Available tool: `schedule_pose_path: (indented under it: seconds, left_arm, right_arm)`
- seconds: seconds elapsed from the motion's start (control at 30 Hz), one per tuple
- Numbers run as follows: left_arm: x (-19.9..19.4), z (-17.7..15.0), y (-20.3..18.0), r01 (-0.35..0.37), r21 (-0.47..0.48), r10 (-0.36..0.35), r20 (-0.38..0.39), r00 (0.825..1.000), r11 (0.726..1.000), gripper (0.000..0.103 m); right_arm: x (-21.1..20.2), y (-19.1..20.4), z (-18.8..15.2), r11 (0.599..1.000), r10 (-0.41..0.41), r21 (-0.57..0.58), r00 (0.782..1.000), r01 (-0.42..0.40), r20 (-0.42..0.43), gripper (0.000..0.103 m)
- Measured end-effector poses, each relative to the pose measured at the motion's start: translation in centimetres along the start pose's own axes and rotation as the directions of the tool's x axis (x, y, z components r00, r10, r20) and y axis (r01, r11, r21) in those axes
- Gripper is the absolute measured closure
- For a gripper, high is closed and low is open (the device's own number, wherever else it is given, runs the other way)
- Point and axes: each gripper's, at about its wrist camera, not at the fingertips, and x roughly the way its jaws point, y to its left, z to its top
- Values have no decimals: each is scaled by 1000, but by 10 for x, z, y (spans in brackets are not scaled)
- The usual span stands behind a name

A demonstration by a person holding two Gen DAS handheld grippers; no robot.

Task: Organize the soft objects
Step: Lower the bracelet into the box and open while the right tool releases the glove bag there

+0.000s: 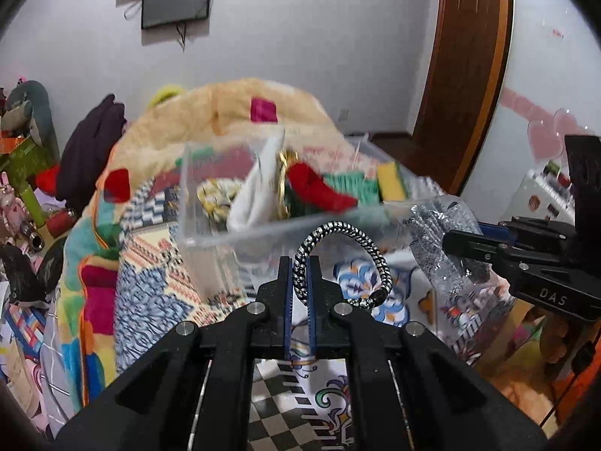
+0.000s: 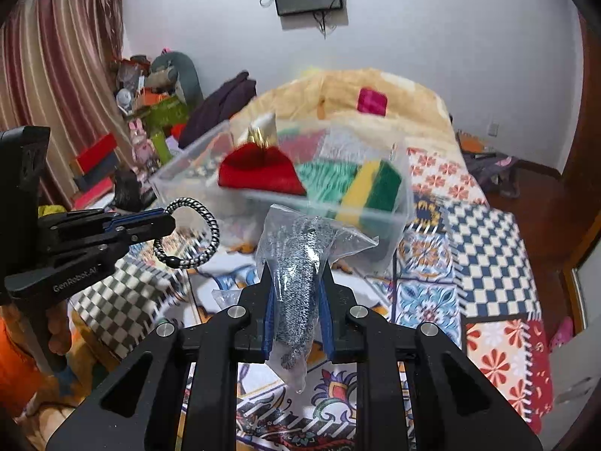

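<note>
Two items: a braided cord [image 1: 340, 259] and a bagged grey bundle [image 2: 296, 274] are being held in the air just in front of the clear box [image 2: 390, 203], which is being used as the landmark here.

Left gripper [image 1: 299, 263]: its fingers are being kept nearly together, pinching one end of the cord; the rest is being left to arc free toward the box's near wall.

Right gripper [image 2: 296, 274]: its fingers are being kept part-way closed around the middle of the bundle, whose bag top is being shown flaring out just short of the box.

Box contents: a red cloth [image 2: 259, 174], a green knit piece [image 2: 326, 182], a yellow-and-green sponge [image 2: 370, 188] and a white cloth [image 1: 255, 191] are being held inside it.

Cord handling: it is being judged light and springy, since its curve is being kept; a pinch on one end seems enough, though the free end may be caught on the rim.

Bundle handling: it is being judged soft and light, with a slippery plastic wrap; a grip across the thick middle is being favoured over the loose film.

Hard to make out: the box is being blurred, its floor is being hidden by the contents, a gold item behind the red cloth is not being identified, and the bundle's material is being left unclear.
</note>
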Motion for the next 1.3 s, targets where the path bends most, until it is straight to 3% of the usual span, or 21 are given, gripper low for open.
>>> schedule_pose_path:
  seconds: [0.3, 0.57, 0.77, 1.03, 1.3]
  left_arm:
    - [-28, 35, 17, -23, -45, 29, 134, 991, 999, 97]
    - [-18, 60, 24, -86, -70, 98, 194, 976, 994, 97]
    - [10, 66, 36, -92, -100, 107, 157, 982, 991, 97]
    - [52, 53, 47, -84, -128, 91, 48, 995, 988, 97]
    - [73, 44, 42, -92, -98, 92, -5, 996, 991, 97]
  right_arm:
    - [-26, 3, 36, 998, -44, -28, 990, 48, 136, 85]
    - [-13, 7, 67, 999, -48, -16, 980, 52, 196, 85]
    - [17, 17, 77, 998, -36, -43, 989, 43, 146, 85]
    - [61, 18, 68, 995, -64, -74, 997, 67, 36, 85]
    - [80, 16, 62, 992, -98, -84, 995, 97, -15, 81]
